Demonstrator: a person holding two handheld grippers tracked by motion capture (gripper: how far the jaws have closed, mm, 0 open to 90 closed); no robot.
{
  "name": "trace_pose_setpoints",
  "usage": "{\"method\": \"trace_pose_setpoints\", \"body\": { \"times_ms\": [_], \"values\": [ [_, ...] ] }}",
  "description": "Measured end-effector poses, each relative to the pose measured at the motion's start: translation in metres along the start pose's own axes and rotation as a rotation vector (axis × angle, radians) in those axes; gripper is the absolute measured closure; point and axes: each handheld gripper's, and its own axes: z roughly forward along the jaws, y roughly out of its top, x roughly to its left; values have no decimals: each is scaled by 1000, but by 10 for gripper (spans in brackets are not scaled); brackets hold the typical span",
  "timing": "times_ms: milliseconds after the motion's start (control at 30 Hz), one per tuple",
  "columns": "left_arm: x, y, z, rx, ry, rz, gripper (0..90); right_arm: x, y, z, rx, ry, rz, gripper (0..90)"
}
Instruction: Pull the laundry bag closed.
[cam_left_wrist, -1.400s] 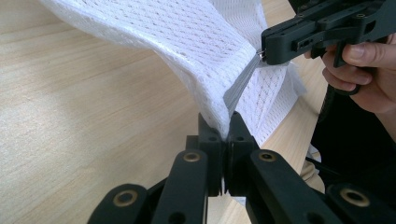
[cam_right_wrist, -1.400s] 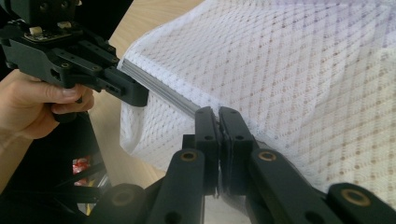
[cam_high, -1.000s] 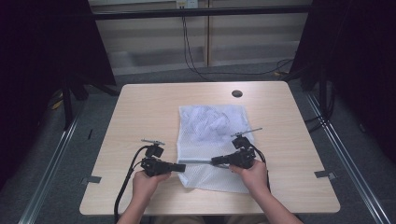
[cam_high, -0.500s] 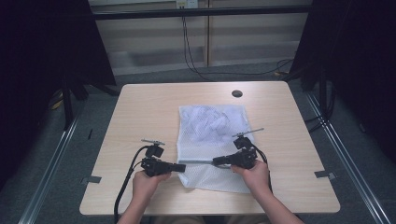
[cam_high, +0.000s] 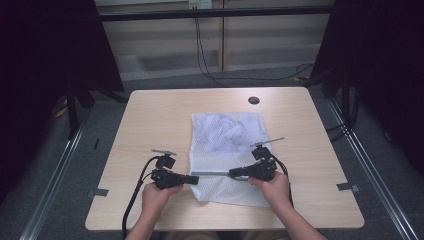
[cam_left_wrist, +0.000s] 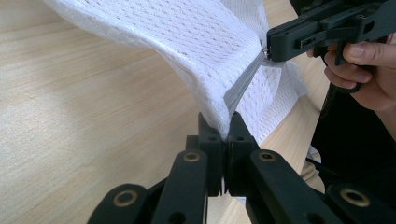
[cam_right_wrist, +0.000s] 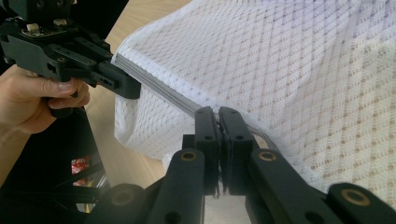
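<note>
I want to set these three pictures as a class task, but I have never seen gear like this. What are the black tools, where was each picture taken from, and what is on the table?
No robot here: a person sits at a wooden table and holds a hand-operated gripper in each hand. The high view looks down from above; the left gripper shows at the left, the right gripper at the right. The other two pictures come from small cameras riding on each gripper, looking along its two black fingers.

On the table lies a white mesh bag with a grey zipper across its near part. Both grippers are shut on the bag along that zipper line, one at the bag's left edge and one further along, lifting the fabric slightly. A small dark round disc sits near the table's far edge.
</note>
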Motion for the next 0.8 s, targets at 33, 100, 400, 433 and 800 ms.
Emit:
{"method": "trace_pose_setpoints", "body": {
  "times_ms": [33,100,400,433,800],
  "values": [
    [0,0,0,0,-2,-7,884,0,0,0,-1,1,-1,865],
    [0,0,0,3,1,-3,884,-1,0,0,-3,1,-6,866],
    [0,0,0,0,0,-9,884,0,0,-1,-5,-3,-6,866],
    [0,0,0,4,1,-4,884,0,0,-1,-4,-3,-6,866],
    [1,0,-1,4,5,3,884,-1,0,-4,-7,-5,-2,866]
  ]
}}
